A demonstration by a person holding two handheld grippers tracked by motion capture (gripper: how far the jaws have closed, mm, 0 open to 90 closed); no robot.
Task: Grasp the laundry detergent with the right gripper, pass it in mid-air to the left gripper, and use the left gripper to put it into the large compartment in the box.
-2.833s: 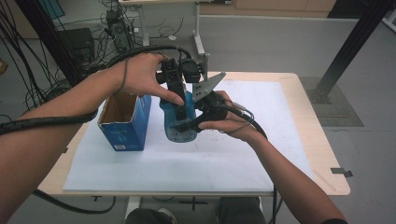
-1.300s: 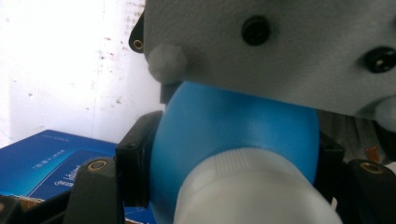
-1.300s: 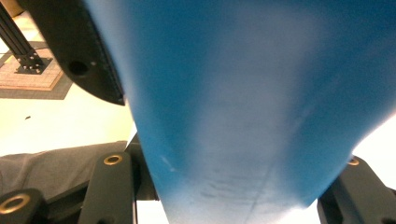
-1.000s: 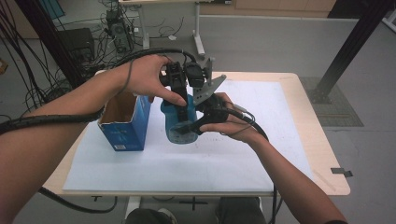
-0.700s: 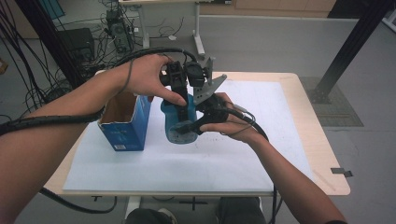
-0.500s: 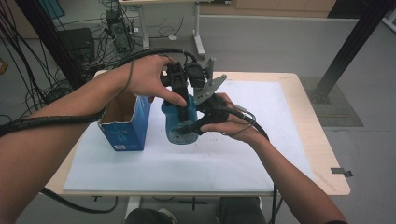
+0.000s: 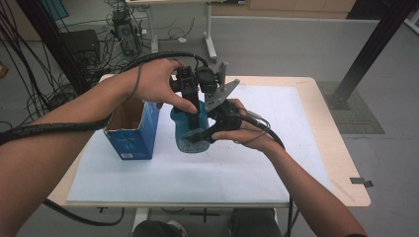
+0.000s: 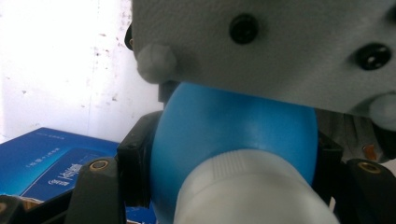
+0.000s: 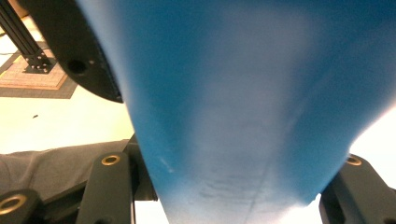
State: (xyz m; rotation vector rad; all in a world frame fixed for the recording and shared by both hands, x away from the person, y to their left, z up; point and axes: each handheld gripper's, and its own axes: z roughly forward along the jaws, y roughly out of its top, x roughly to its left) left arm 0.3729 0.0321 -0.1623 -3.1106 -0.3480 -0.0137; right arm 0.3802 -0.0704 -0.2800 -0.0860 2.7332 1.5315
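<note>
At the far left of the high view stands an open blue carton [image 7: 132, 132], upright on the white sheet [image 7: 276, 163] that covers the table [image 7: 346, 173], just to the left of both grippers and apart from them; the left gripper view catches one printed face of the carton [image 8: 56, 161] low beside its jaws.

Next comes the left gripper [image 7: 190, 101], held from above by the person's left hand [image 7: 160, 84]. It points downward onto the top end of the blue bottle [image 7: 190, 129]. In the left gripper view its 2 black jaws press against either side of the bottle's rounded blue shoulder [image 8: 233, 126], with the white ribbed cap [image 8: 247, 191] pointing toward the camera, so this gripper is clamped on the bottle near its cap. A grey plate of the other gripper crosses the upper part of that view.

Right of it, the right gripper [image 7: 210, 132] reaches in level from the right hand [image 7: 247, 133] and takes the bottle's lower body. In the right gripper view the blue wall of the bottle [image 9: 243, 102] sits between the 2 jaws, pinched from both sides, so it too is closed on the bottle.

The bottle hangs between the 2 grippers, above the sheet, immediately right of the carton.
</note>
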